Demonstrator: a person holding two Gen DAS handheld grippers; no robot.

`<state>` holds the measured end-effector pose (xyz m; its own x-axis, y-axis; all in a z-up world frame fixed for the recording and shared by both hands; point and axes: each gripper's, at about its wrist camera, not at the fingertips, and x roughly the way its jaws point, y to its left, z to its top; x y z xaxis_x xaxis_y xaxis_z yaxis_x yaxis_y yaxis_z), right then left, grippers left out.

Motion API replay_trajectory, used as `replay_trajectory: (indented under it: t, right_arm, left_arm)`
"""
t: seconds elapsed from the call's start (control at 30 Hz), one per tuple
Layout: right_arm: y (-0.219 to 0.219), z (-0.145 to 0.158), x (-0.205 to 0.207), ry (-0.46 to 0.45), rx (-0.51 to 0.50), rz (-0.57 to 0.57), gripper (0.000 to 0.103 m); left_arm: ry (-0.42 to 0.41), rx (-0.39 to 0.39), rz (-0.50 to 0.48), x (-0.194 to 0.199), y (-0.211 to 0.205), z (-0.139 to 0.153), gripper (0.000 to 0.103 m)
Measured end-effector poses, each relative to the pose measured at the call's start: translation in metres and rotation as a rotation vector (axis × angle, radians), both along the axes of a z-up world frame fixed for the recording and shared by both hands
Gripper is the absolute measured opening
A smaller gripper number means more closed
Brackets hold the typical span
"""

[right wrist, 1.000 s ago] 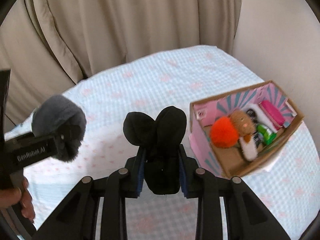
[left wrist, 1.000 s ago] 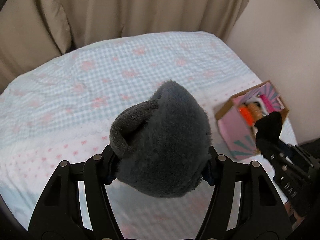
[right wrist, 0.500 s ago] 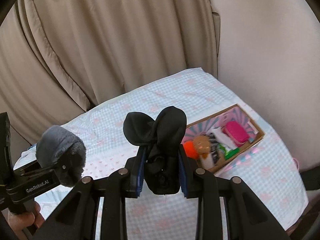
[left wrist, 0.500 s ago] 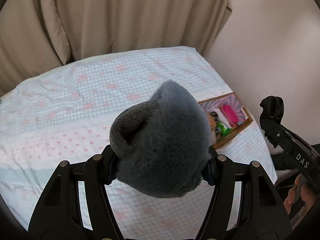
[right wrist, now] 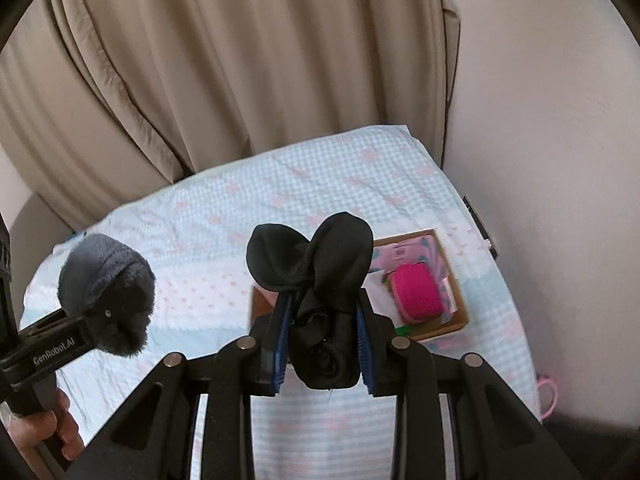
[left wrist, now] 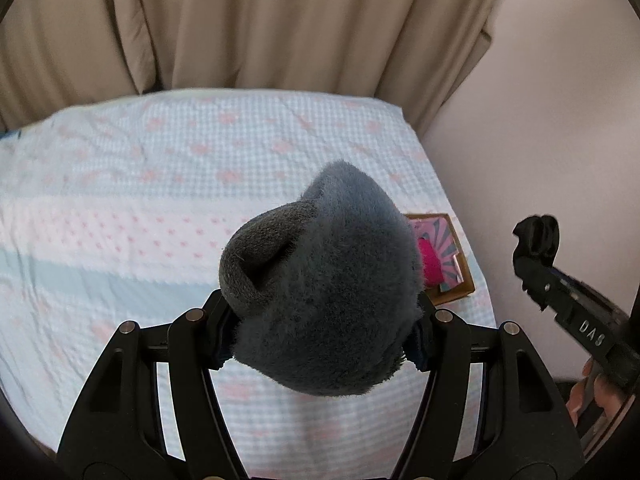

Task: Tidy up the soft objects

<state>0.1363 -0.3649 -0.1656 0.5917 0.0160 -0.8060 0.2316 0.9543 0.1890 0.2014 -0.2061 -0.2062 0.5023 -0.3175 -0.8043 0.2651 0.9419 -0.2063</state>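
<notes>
Across the lower part of both views a bed [left wrist: 168,184] covered in a pale blue checked sheet with pink motifs is seen, backed by beige curtains [right wrist: 224,64] and a plain wall on the right. Near the bed's right edge a cardboard box [right wrist: 456,292] with a pink patterned lining lies open; a bright pink soft item [right wrist: 416,290] is seen inside it, with a white piece and a green scrap beside it, while the rest of the contents are hidden by the held things.

2 soft objects are held well above the sheet. A fluffy grey plush [left wrist: 320,300] is pinched by the left gripper [left wrist: 320,328], its jaws pressed into the fur on both sides. A bundled black sock [right wrist: 320,304] is clamped by the right gripper [right wrist: 322,344], its blue-padded jaws closed against the fabric, with 2 rounded lobes standing above the pads.

The step in hand is judged to be the carrying of both items toward the box. For the next move, each gripper would need to be brought over the box opening and lowered before release, 1 at a time, since little free space appears to be left inside. A soft bundle could spring open or roll off the pile onto the sheet if dropped from height.
</notes>
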Motion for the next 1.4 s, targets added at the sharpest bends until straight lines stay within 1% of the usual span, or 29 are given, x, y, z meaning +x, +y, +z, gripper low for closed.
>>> replay_trajectory:
  t: [0.2, 0.33, 0.47, 0.53, 0.6, 0.73, 0.8, 0.93, 0.97, 1.03, 1.07, 1.1, 1.13, 1.17, 1.2, 1.3, 1.4]
  right_arm:
    - [-0.047, -0.03, 0.02, 0.058, 0.042, 0.018, 0.027]
    - [-0.066, -0.055, 0.035, 0.104, 0.074, 0.02, 0.027]
    - [-0.081, -0.084, 0.052, 0.152, 0.143, 0.004, 0.027]
    - [-0.088, -0.099, 0.061, 0.18, 0.186, -0.007, 0.027]
    - [-0.089, -0.11, 0.069, 0.201, 0.196, -0.004, 0.027]
    - [-0.093, -0.139, 0.09, 0.255, 0.221, 0.008, 0.027]
    - [-0.095, -0.153, 0.1, 0.283, 0.229, 0.008, 0.027]
    - [-0.098, -0.172, 0.115, 0.326, 0.242, 0.011, 0.027]
    - [-0.099, -0.176, 0.118, 0.336, 0.246, 0.014, 0.027]
    - [-0.098, -0.183, 0.124, 0.355, 0.264, 0.025, 0.027]
    - [-0.099, -0.187, 0.127, 0.364, 0.276, 0.032, 0.036]
    - [-0.099, -0.189, 0.129, 0.371, 0.282, 0.039, 0.055]
    - [-0.099, -0.19, 0.131, 0.371, 0.289, 0.048, 0.066]
    - [-0.099, -0.19, 0.132, 0.363, 0.295, 0.055, 0.091]
    - [-0.099, -0.189, 0.132, 0.355, 0.295, 0.063, 0.103]
    - [-0.094, -0.185, 0.132, 0.354, 0.219, 0.074, 0.103]
    - [-0.094, -0.182, 0.13, 0.343, 0.211, 0.08, 0.103]
  left_arm:
    - [0.053, 0.046, 0.02, 0.008, -0.041, -0.036, 0.061]
    - [0.104, 0.075, 0.032, 0.026, -0.061, -0.07, 0.061]
    - [0.144, 0.12, 0.038, 0.046, -0.075, -0.099, 0.061]
    - [0.174, 0.136, 0.057, 0.058, -0.078, -0.112, 0.061]
    - [0.198, 0.145, 0.067, 0.071, -0.082, -0.126, 0.061]
    - [0.248, 0.205, 0.059, 0.09, -0.093, -0.153, 0.061]
    - [0.275, 0.194, 0.067, 0.097, -0.091, -0.163, 0.061]
    - [0.29, 0.246, 0.042, 0.106, -0.102, -0.179, 0.061]
    - [0.294, 0.244, 0.036, 0.107, -0.104, -0.181, 0.062]
    - [0.286, 0.233, 0.035, 0.11, -0.108, -0.18, 0.068]
    - [0.289, 0.245, 0.038, 0.111, -0.111, -0.178, 0.075]
    - [0.295, 0.265, 0.042, 0.112, -0.115, -0.176, 0.084]
    - [0.296, 0.278, 0.04, 0.113, -0.117, -0.174, 0.089]
    - [0.292, 0.291, 0.033, 0.112, -0.119, -0.173, 0.099]
    - [0.281, 0.309, 0.027, 0.109, -0.121, -0.172, 0.102]
    - [0.276, 0.312, 0.003, 0.103, -0.122, -0.172, 0.102]
    - [0.271, 0.307, 0.002, 0.099, -0.119, -0.169, 0.102]
